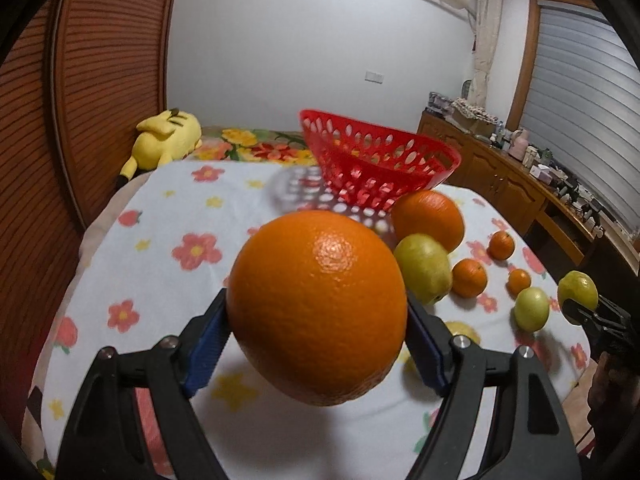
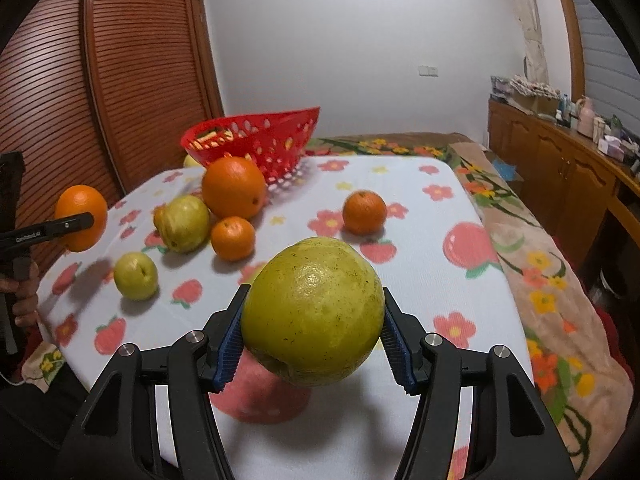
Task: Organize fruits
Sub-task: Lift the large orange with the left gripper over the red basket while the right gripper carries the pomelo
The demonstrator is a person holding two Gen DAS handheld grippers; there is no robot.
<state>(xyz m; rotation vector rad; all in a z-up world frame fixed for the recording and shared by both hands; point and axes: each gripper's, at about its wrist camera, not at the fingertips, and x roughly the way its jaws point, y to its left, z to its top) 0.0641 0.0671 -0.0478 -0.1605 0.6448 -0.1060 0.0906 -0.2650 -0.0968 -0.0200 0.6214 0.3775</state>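
Note:
My left gripper [image 1: 318,312] is shut on a big orange [image 1: 320,304] and holds it above the flowered cloth; it also shows in the right wrist view [image 2: 82,222]. My right gripper [image 2: 314,320] is shut on a yellow-green fruit [image 2: 314,310], held above the cloth; it also shows in the left wrist view [image 1: 578,292]. A red perforated basket [image 1: 372,160] stands at the far end, also in the right wrist view [image 2: 256,138]. On the cloth lie another big orange [image 2: 234,188], two green fruits [image 2: 184,222] [image 2: 136,276] and small oranges [image 2: 233,238] [image 2: 364,212].
A yellow plush toy [image 1: 168,140] lies at the far left by a wooden louvred wardrobe [image 1: 80,100]. A wooden sideboard [image 1: 520,188] with clutter runs along the right. The flowered cloth [image 2: 400,280] covers a table that ends near the bedspread [image 2: 540,280].

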